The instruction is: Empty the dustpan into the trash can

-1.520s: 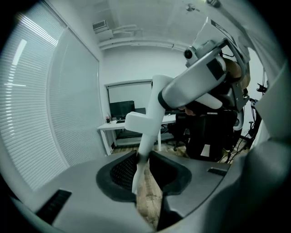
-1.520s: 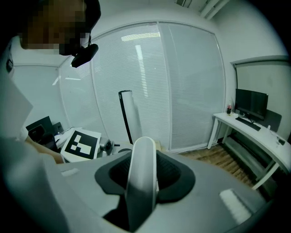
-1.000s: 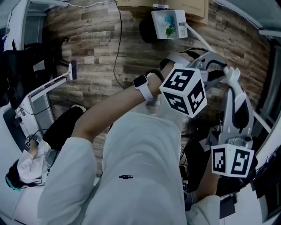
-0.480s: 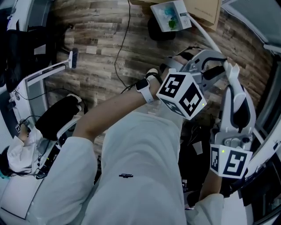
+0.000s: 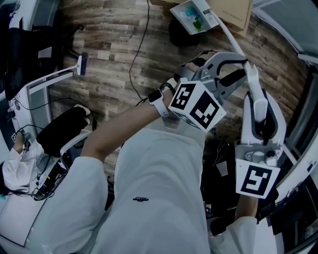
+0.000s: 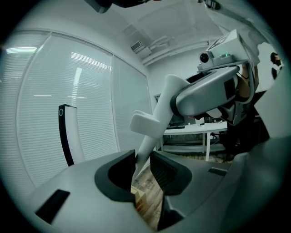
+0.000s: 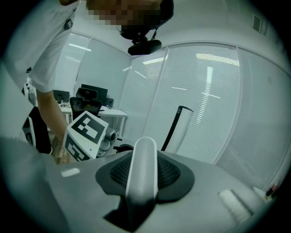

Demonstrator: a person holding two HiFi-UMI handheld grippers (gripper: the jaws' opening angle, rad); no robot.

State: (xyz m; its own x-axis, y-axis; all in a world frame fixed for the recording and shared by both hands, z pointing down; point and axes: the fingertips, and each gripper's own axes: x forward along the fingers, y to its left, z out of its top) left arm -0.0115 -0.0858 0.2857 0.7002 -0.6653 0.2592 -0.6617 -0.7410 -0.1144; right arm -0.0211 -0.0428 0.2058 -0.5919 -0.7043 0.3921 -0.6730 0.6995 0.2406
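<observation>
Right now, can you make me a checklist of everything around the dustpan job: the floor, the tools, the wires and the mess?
Surface: wooden plank floor; no table seen.
Job's things: white dustpan with something green and blue in it, on a long white handle; a dark round thing shows just behind it, maybe the trash can.
Clutter: cardboard box beside the dustpan; dark chair.
Grippers: left tool open, its jaws have just been opening, with the handle between them; right tool shut on the handle's top end.
Cables: black cable lying across the floor.
Surroundings: glass walls with blinds; white desk.
</observation>
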